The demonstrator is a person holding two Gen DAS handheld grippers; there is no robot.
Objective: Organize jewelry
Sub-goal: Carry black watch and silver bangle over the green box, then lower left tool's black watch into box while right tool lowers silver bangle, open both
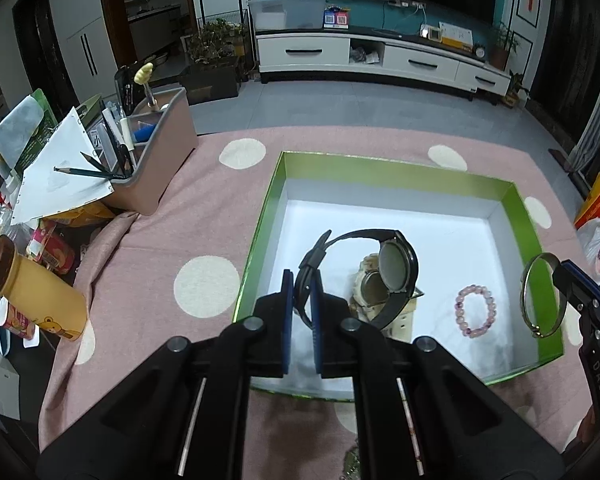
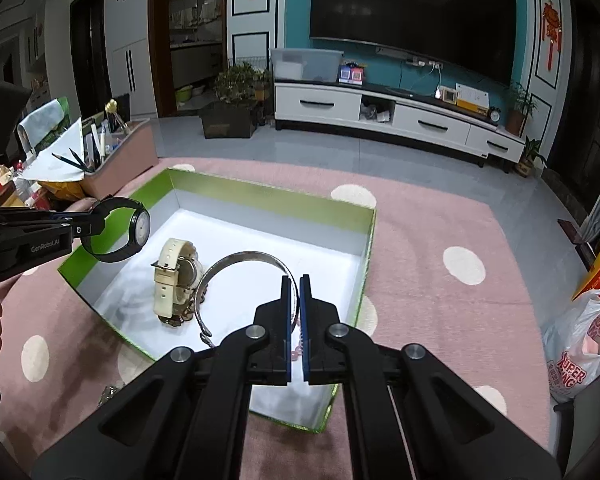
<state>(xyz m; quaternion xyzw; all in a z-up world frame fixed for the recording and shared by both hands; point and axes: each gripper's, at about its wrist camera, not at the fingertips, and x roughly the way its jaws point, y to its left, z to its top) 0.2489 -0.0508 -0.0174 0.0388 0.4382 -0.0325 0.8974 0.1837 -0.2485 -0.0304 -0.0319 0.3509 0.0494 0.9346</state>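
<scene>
1. Left gripper (image 1: 302,280) is clamped on the strap of a black watch (image 1: 396,268), carried above the near left part of the box (image 1: 516,204); the round case faces right, its strap looping back to the blue pads.
2. Right gripper (image 2: 299,284) is pinched shut on a thin silver bangle (image 2: 240,258), held above the near right part of the box; the bangle is an open hoop with a small clasp at its near end.
3. Under the black watch a cream watch (image 2: 168,276) lies on the white box floor, its strap buckled and standing on edge.
4. A bead bracelet (image 1: 476,312), pale pink and purple, lies flat on the floor of the box to the right of the cream watch, apart from it.
5. The box has low green walls and a white floor; the far half of the floor is bare.
6. The box sits on a pink cloth (image 1: 204,208) with cream dots, with open cloth to its left, right and far sides.
7. A pink caddy (image 1: 160,160) of pens stands far left, well apart from the box.
</scene>
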